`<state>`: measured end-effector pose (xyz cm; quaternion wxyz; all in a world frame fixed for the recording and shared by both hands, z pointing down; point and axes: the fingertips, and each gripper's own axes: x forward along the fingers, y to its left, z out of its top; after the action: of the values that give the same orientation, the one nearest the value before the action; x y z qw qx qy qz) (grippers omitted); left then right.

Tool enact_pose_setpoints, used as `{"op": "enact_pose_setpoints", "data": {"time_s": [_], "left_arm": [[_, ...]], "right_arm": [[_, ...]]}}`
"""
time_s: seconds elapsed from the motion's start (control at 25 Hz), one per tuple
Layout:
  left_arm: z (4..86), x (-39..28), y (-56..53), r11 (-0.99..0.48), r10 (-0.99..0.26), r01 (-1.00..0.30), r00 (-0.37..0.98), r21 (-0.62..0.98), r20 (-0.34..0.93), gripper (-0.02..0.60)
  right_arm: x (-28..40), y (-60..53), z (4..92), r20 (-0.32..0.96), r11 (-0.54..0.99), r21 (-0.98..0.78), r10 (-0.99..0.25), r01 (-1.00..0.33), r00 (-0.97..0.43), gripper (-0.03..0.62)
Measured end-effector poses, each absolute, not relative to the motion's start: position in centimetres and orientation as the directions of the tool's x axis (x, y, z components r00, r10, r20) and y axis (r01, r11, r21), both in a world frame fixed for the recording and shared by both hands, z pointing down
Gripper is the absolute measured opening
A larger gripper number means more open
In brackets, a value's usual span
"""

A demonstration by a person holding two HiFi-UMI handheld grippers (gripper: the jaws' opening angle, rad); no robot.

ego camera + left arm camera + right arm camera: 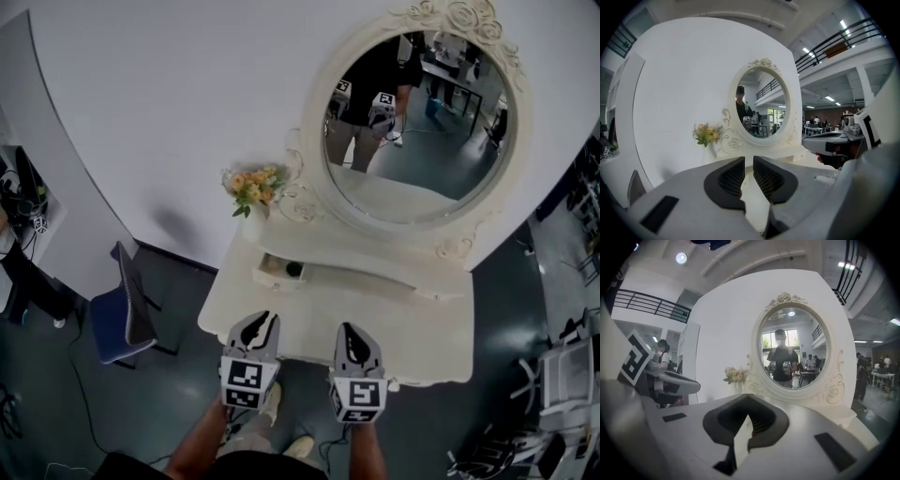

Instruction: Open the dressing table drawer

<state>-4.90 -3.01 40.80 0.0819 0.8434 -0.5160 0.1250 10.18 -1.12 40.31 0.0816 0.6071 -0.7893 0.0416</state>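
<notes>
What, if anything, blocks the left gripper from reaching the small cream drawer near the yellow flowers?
Probably nothing, so likely reachable: only bare cream tabletop lies between the left gripper and the drawer.

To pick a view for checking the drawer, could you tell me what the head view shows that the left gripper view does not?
Only the head view: the drawer, apparently pulled out, and the person's shoes. Only the left gripper view: ceiling lights, and that the left gripper holds its jaws slightly apart, empty. Both: mirror, flowers, right gripper.

Your left tool (749, 159) has its jaws a narrow gap apart; beyond it stands the mirror (761, 105), flowers (707, 134) further left
</notes>
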Motion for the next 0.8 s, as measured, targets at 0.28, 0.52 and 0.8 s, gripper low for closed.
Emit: {"op": "enact_pose_setpoints", "data": {"time_s": [0.28, 0.52, 0.8], "left_arm": [[39.8, -4.5, 3.5, -0.435, -0.861, -0.901, 0.416, 0.001, 0.292, 0.034], [38.4, -4.2, 7.7, -0.429, -0.871, -0.903, 0.412, -0.005, 0.268, 0.015], [38.1, -4.2, 11.0, -0.420, -0.878, -0.907, 0.402, -0.015, 0.260, 0.008]], "right_arm": [[10.6, 4.6, 38.9, 0.166, 0.278, 0.028, -0.949, -0.960, -0.270, -0.002], [10.6, 9.2, 38.4, 0.154, 0.297, 0.037, -0.945, -0.954, -0.288, -0.003], [10.9, 12.3, 38.4, 0.152, 0.301, 0.040, -0.944, -0.953, -0.292, -0.003]]}}
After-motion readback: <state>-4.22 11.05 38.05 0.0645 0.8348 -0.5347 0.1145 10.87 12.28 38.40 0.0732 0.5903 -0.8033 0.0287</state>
